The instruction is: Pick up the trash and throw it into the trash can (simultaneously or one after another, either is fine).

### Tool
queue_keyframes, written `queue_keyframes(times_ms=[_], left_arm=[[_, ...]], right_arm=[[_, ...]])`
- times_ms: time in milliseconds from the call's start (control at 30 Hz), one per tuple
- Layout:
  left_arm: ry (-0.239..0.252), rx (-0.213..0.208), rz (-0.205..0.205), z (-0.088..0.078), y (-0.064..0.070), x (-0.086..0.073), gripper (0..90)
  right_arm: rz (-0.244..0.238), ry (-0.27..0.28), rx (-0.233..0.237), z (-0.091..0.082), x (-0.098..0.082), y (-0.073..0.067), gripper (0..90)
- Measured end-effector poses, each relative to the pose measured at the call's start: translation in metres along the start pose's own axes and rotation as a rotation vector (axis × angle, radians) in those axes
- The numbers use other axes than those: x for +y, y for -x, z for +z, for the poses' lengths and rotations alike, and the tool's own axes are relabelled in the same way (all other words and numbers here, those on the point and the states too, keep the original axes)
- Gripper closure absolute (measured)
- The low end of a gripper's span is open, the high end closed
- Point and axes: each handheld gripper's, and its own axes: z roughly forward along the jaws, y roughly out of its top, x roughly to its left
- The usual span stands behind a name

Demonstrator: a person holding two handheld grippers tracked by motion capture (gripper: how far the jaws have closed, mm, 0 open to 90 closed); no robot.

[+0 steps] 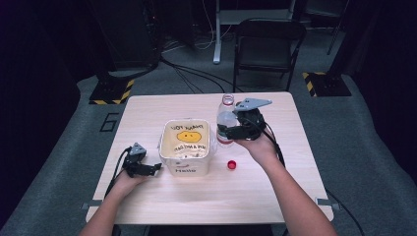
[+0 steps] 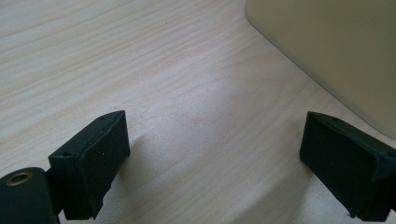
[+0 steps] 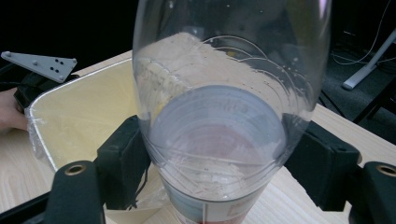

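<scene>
A clear plastic bottle (image 1: 225,122) with no cap stands upright just right of a cream bin (image 1: 187,146) lined with a printed plastic bag. My right gripper (image 1: 231,132) is shut on the bottle's body; in the right gripper view both black pads (image 3: 122,161) press against the bottle (image 3: 224,116). The bottle's red cap (image 1: 231,164) lies on the table in front of my right hand. My left gripper (image 1: 156,168) rests on the table at the bin's left, open, its pads (image 2: 93,161) wide apart with bare wood between them and the bin wall (image 2: 336,51) close on one side.
The light wooden table (image 1: 206,196) has free room along its front and right side. Behind it stand a black folding chair (image 1: 265,46), cables on the grey floor and two stands with yellow-black striped bases (image 1: 113,91).
</scene>
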Motion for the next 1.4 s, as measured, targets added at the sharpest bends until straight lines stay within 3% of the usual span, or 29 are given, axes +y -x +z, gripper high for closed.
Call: queue_keyframes(times_ms=[567,1400], left_arm=[[0.001,0.000,0.000,0.000,0.000,0.000,8.1],[0.005,0.003,0.002,0.000,0.000,0.000,8.2]], right_arm=[[-0.023,0.019,0.020,-0.010,0.022,-0.005,25.7],[-0.019,0.050,0.039,-0.013,0.047,-0.007,25.7]])
